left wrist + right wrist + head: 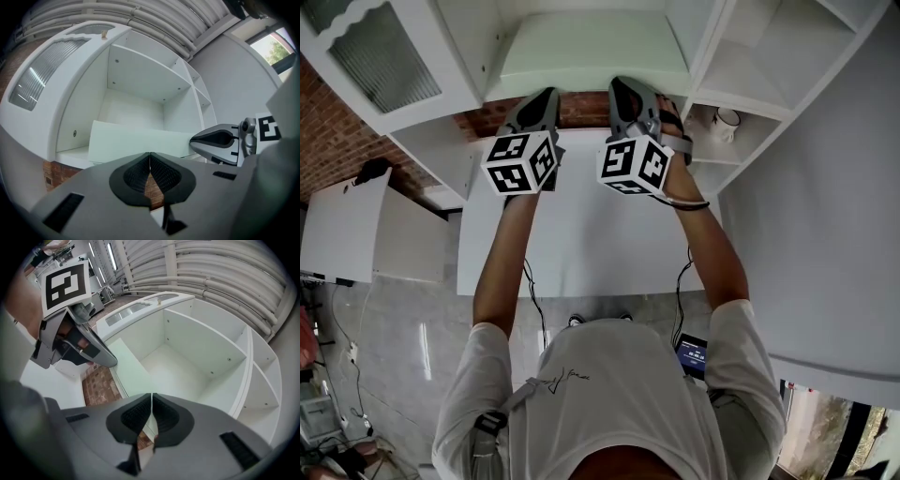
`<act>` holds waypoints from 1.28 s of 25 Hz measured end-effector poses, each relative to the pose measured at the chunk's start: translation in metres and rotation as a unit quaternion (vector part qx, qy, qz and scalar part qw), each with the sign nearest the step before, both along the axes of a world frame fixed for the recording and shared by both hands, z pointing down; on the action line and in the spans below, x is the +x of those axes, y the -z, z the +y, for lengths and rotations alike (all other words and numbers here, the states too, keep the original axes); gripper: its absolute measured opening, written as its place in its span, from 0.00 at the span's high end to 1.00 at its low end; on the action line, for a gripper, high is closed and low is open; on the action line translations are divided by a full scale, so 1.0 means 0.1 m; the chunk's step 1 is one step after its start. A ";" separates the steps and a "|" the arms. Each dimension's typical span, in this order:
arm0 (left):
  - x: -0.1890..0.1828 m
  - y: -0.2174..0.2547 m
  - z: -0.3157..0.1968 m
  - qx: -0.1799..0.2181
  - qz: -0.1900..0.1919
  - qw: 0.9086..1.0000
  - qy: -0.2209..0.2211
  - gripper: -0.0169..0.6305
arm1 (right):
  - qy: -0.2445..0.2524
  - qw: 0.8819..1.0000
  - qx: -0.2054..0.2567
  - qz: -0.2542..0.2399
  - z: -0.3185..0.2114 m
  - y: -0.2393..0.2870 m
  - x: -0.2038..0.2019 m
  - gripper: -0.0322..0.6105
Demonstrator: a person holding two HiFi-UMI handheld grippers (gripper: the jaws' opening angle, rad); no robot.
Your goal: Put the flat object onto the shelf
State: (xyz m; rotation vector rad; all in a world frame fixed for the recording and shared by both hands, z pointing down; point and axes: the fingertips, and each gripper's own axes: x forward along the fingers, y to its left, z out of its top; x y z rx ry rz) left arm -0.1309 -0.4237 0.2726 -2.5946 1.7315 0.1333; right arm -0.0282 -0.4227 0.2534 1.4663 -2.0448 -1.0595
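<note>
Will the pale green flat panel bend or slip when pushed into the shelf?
Probably stiff: the panel looks flat though gripped only along its near edge. Its thin, smooth look suggests it is light and may slide easily.

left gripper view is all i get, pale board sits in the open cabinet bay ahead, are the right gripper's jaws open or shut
Observer: Shut. In the right gripper view, the right gripper has its jaws together.
Operator: where are the two grippers against the board
Observer: In the head view, the left gripper and the right one are side by side at the near edge of the flat board.
Operator: anything else on the shelves
Observer: A white mug sits in a shelf compartment to the right of the board.
</note>
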 end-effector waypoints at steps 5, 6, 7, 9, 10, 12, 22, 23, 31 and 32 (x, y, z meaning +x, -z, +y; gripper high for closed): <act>-0.01 -0.01 -0.06 -0.001 0.005 1.000 0.000 0.95 | -0.001 1.000 -0.009 -0.018 -0.07 0.02 0.01 0.90; -0.01 -0.02 -0.07 -0.003 0.006 1.000 0.001 0.95 | -0.002 1.000 -0.011 -0.021 -0.09 0.02 0.01 0.90; -0.01 -0.02 -0.09 -0.004 0.007 1.000 0.002 0.95 | -0.003 1.000 -0.012 -0.022 -0.11 0.02 0.02 0.90; -0.01 -0.03 -0.11 -0.005 0.006 1.000 0.004 0.95 | -0.003 1.000 -0.012 -0.024 -0.13 0.01 0.03 0.90; -0.01 -0.03 -0.11 -0.005 0.006 1.000 0.005 0.95 | -0.003 1.000 -0.012 -0.025 -0.13 0.01 0.03 0.90; -0.02 -0.03 -0.12 -0.004 0.007 1.000 0.006 0.95 | -0.001 1.000 -0.011 -0.029 -0.14 0.02 0.03 0.90; -0.07 -0.02 -0.14 -0.002 0.014 1.000 0.016 0.95 | 0.011 0.996 -0.041 -0.083 -0.13 0.02 -0.01 0.90; -0.09 -0.01 -0.12 0.001 0.022 1.000 0.020 0.95 | 0.014 0.995 -0.046 -0.092 -0.11 0.01 -0.01 0.90; -0.05 -0.04 0.12 0.012 0.010 1.000 0.022 0.95 | 0.036 0.986 -0.076 -0.142 0.08 -0.02 0.08 0.90; -0.02 -0.04 0.16 0.014 0.005 1.000 0.021 0.95 | 0.040 0.985 -0.083 -0.148 0.11 -0.03 0.09 0.90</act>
